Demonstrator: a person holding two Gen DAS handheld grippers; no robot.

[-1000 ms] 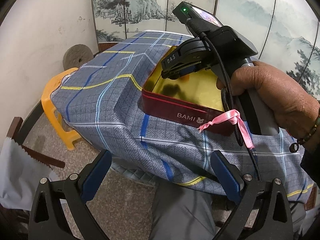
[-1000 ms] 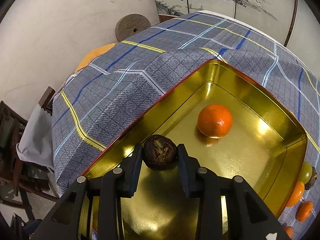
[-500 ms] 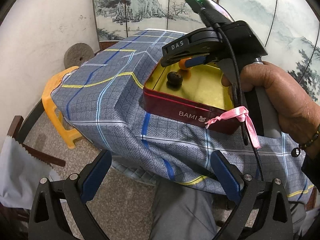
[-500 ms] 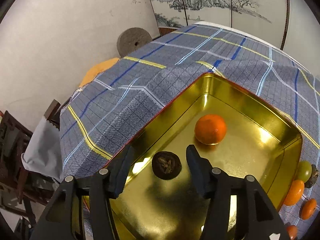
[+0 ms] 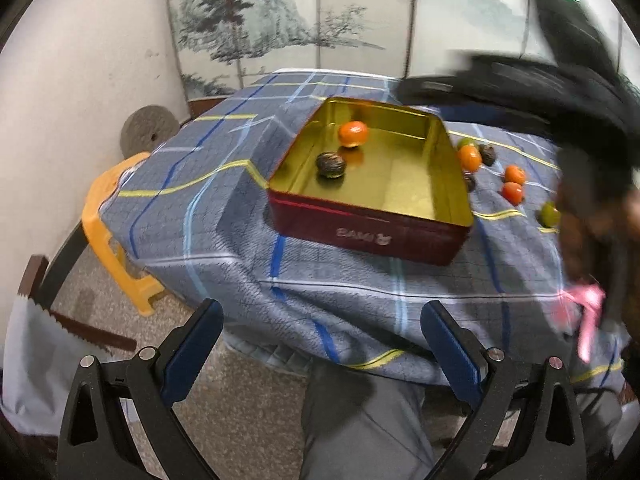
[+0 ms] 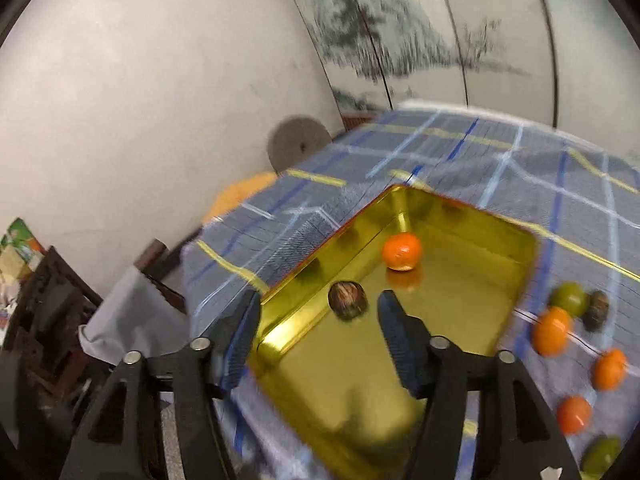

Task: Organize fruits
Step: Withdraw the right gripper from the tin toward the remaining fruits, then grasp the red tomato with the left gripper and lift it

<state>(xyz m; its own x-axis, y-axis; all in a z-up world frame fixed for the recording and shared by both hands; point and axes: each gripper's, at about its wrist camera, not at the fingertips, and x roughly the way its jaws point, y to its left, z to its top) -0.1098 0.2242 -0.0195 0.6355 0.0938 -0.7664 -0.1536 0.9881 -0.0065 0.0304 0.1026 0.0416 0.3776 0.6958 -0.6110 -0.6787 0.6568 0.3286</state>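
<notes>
Where painted screen panels [image 5: 320, 12] stand, checked cloth [image 5: 224, 216] drapes the table.

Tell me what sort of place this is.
Probably a room in a home: a table under a blue-grey checked cloth, a folding screen painted with ink landscape, and an orange plastic stool on a speckled floor.

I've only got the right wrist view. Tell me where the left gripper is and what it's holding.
Observer: The left gripper hangs in front of the table's near edge, short of the tin, jaws wide, nothing between them.
Operator: Describe the tin's outside.
Observer: Dark red, with a pale blurred logo on the near wall.
Operator: Report what's below the table edge.
Observer: A person's grey trouser leg, above speckled floor.
</notes>
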